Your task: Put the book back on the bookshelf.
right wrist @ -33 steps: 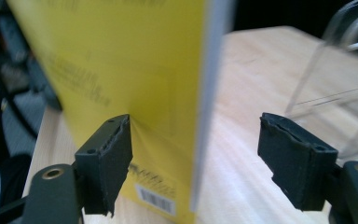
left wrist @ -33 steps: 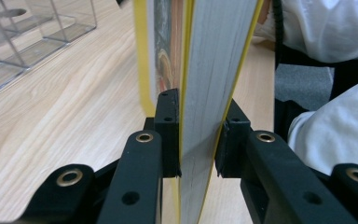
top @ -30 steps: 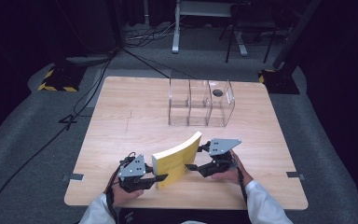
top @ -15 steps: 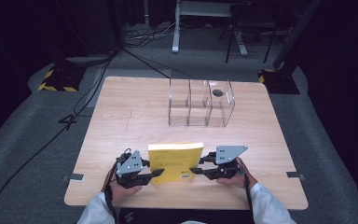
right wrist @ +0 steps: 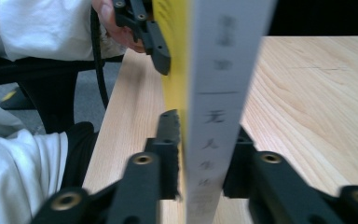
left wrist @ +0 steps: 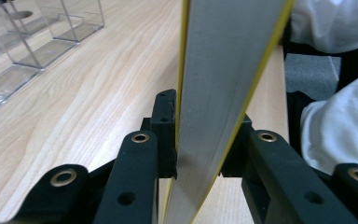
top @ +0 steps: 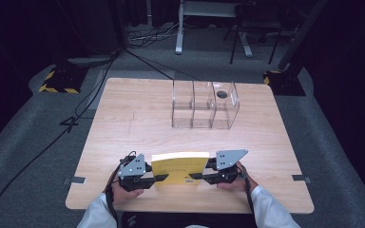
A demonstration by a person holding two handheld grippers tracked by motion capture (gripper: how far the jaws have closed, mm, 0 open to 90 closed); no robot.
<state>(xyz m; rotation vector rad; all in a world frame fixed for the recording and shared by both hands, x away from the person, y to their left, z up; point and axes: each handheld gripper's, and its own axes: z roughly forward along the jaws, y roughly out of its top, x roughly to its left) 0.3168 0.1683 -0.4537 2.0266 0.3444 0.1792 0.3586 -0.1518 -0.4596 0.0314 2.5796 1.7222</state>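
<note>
One yellow book (top: 179,166), two grippers, left (top: 158,178) and right (top: 193,176), and one clear three-compartment organiser (top: 204,105) stand on one table (top: 123,118).

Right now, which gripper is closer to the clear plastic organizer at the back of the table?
Right. The right gripper clamps the book at its right end, almost straight below the clear organizer. The left gripper clamps the book's left end, farther off to the organizer's left.

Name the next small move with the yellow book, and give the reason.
Probably lift the yellow book and carry it toward the clear divided organizer: left gripper and right gripper each clamp one end, and the organizer's compartments look empty.
</note>
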